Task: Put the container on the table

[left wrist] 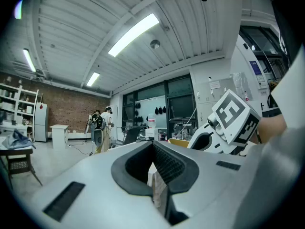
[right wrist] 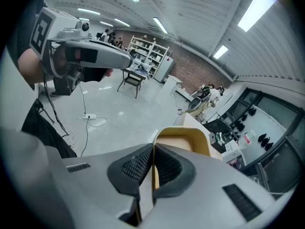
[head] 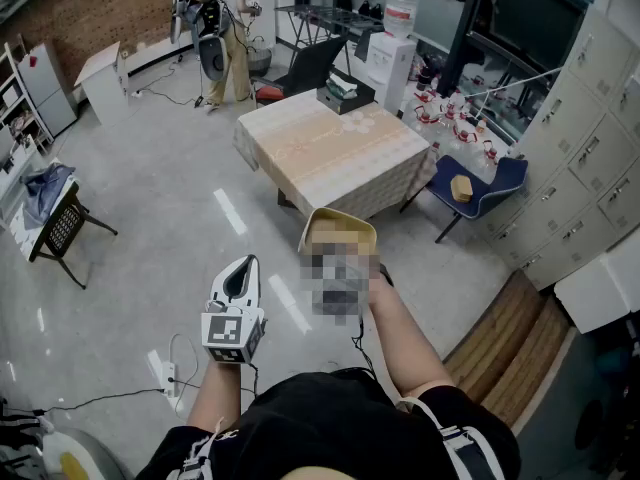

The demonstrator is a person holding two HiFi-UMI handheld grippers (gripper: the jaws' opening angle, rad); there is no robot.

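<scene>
**Desk:** What are the two grippers doing?

**Me:** I'm looking along the right gripper [right wrist: 153,148] first. Its jaws are pinching the near wall of the container [right wrist: 183,144], a tan tub with rounded corners, one pad inside the wall and one outside. The left gripper [left wrist: 153,146] is carrying nothing, and its jaws are pressing together with the tips meeting.

**Desk:** Is any writing coming through?

**Me:** I'm only getting the black-and-white square markers on the cube [head: 232,333] behind the left jaws. Paper sheets [left wrist: 215,85] are showing high up in the left gripper view, but their print is coming out too small to read.

**Desk:** And where is the container?

**Me:** It's hanging in the air over the grey floor [head: 170,188], on my side of the table [head: 330,153] and not touching it. The table is wearing a pale patterned cloth, and a dark box [head: 345,93] is resting at its far edge. To the right, a blue chair [head: 490,190] is holding a small tan box [head: 461,187]. Farther back, a water dispenser [head: 390,43] is standing, and people [head: 225,28] are standing near the brick wall [head: 90,8].
</scene>
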